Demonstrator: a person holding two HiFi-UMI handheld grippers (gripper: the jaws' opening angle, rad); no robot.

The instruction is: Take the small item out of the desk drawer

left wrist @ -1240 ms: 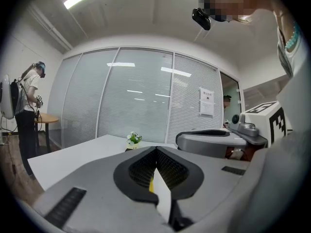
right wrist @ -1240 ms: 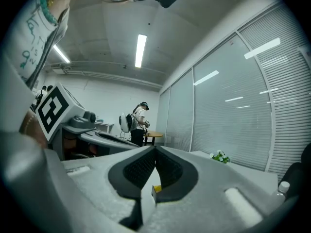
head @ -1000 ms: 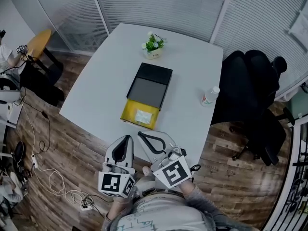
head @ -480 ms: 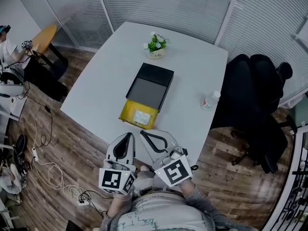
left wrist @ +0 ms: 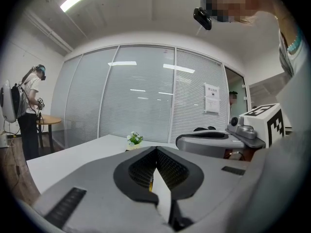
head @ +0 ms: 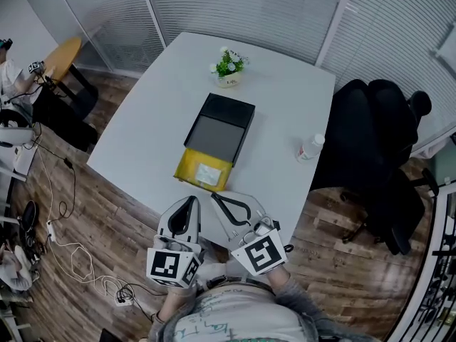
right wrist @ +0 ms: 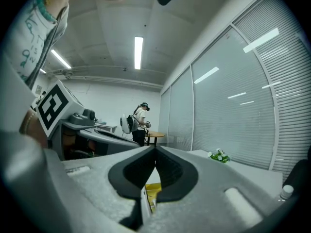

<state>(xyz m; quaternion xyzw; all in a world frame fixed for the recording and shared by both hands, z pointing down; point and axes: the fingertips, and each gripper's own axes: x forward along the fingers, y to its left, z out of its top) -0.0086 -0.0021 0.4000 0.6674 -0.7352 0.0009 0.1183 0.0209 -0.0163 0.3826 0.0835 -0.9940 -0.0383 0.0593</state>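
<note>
Looks like the approach step, with nothing grasped yet. Holding the left tongs [head: 189, 202] and the right tongs [head: 215, 198] side by side at the near edge of the desk [head: 142, 127], both pinched shut and empty, aimed roughly level toward the drawer unit. Shows the yellow drawer [head: 187, 168] already pulled out of the black case [head: 221, 127] toward the near side, with the small item [head: 208, 174], seemingly a pale flat packet, lying inside on its floor, just beyond both sets of tips. Catches a strip of that yellow past the closed tips in the right gripper view. Next, probably: carry one pair forward over the open drawer, spread it before going down, tilt the tips downward, straddle the item and pinch it by its edges. Calls for care with a thin thing lying flat against the drawer floor; may want the other pair steadying the case. No need to go near the potted plant [head: 228, 64] or the bottle [head: 311, 146], both well apart from the drawer.
</note>
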